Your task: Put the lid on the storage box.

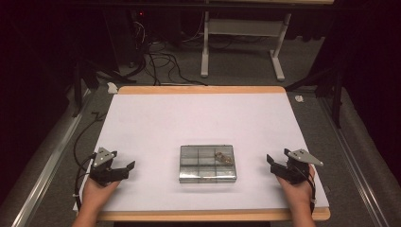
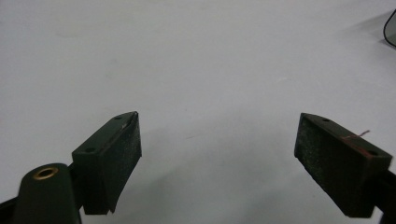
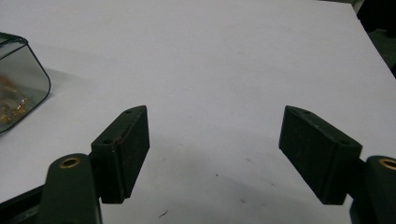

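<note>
- The left gripper (image 1: 124,170) has its jaws spread wide with nothing but bare white table (image 1: 198,123) between them.
- The right gripper (image 1: 275,163) gapes equally wide, holding nothing.
- Both hands rest low at the near corners, jaws aimed inward.
- The clear compartment box (image 1: 207,163) lies flat between the 2 grippers, its long axis running left-right.
</note>
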`<state>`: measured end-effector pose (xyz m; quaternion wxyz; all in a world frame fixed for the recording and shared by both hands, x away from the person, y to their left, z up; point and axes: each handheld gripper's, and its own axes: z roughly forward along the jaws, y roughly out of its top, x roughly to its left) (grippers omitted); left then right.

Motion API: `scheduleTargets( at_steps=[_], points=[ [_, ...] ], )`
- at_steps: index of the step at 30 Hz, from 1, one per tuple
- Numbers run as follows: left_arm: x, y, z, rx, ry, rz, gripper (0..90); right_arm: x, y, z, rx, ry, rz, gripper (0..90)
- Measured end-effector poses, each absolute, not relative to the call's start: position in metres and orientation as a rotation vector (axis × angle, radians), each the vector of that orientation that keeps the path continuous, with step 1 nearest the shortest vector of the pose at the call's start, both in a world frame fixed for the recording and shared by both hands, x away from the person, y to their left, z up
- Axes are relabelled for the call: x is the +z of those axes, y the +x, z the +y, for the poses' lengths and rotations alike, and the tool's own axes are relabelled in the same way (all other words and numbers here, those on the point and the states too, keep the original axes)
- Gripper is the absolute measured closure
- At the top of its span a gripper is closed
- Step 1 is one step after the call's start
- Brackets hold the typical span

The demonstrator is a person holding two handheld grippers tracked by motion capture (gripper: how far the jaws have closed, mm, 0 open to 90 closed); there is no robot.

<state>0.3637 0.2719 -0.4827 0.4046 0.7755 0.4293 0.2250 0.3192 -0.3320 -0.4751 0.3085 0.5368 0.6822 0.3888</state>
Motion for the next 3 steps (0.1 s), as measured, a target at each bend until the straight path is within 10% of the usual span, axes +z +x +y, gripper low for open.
scheduleTargets(
  at_steps=[3],
  points=[
    [-0.4834, 0.3678, 0.2709, 0.527, 1.988, 1.1, 7.3, -0.4751, 0.3183, -0.3316, 1.035, 1.416, 1.799, 24.3]
  ],
)
